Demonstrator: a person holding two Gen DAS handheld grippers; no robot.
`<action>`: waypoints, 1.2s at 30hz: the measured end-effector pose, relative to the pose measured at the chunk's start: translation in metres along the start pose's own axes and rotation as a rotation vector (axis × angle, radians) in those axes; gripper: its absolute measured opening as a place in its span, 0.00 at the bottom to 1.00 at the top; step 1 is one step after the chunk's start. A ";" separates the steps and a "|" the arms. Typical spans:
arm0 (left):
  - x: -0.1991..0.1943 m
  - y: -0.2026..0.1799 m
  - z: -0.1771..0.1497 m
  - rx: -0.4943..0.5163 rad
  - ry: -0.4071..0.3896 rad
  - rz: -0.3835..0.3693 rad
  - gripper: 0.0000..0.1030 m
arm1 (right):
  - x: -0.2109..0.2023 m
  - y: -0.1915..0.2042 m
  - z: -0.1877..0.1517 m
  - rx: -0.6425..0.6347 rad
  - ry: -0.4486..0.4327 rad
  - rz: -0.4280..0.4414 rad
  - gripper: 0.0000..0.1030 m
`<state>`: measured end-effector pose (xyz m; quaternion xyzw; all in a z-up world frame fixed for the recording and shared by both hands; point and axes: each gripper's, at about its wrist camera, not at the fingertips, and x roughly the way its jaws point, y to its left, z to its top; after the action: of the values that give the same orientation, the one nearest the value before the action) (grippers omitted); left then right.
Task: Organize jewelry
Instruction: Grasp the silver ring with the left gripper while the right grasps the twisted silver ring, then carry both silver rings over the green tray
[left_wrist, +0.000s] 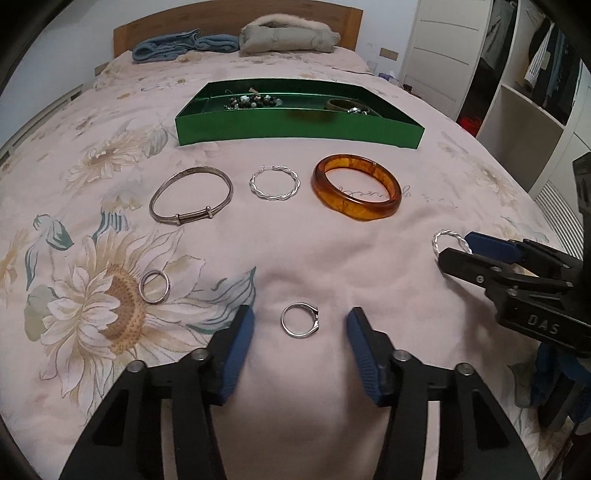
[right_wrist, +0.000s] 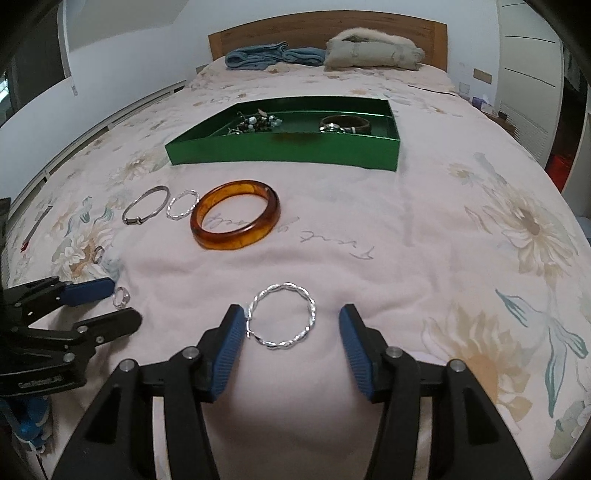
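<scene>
On the flowered bedspread a small silver ring with a setting (left_wrist: 314, 318) lies flat between the blue pads of my left gripper (left_wrist: 301, 321), which stands open with neither pad touching it. A twisted silver hoop (right_wrist: 310, 306) lies between the pads of my right gripper (right_wrist: 291, 321), also open. Its left pad is right at the hoop's edge and the right pad is well apart. Further back lie a silver bangle (left_wrist: 184, 218), a smaller twisted hoop (left_wrist: 258, 192), an amber bangle (left_wrist: 369, 212) and a plain band ring (left_wrist: 142, 288). A green tray (left_wrist: 295, 129) behind them holds beads and a dark bangle.
Folded blue clothes (right_wrist: 266, 55) and a grey fur-trimmed jacket (right_wrist: 373, 50) lie by the wooden headboard. A pen (right_wrist: 37, 227) lies near the bed's left edge. Shelves with hanging clothes (left_wrist: 546, 74) stand to the right of the bed.
</scene>
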<state>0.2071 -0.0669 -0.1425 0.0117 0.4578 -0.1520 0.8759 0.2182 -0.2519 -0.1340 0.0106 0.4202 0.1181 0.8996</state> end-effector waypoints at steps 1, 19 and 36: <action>0.001 0.000 0.000 -0.002 0.000 0.002 0.44 | -0.001 0.000 0.000 -0.001 -0.005 0.006 0.50; -0.013 -0.002 -0.005 0.026 -0.036 0.036 0.18 | -0.002 0.011 -0.003 -0.061 0.006 -0.009 0.37; -0.145 0.016 0.087 0.006 -0.275 0.006 0.18 | -0.175 0.013 0.060 -0.039 -0.290 -0.116 0.37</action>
<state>0.2031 -0.0281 0.0227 -0.0053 0.3329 -0.1510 0.9308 0.1529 -0.2735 0.0379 -0.0140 0.2835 0.0714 0.9562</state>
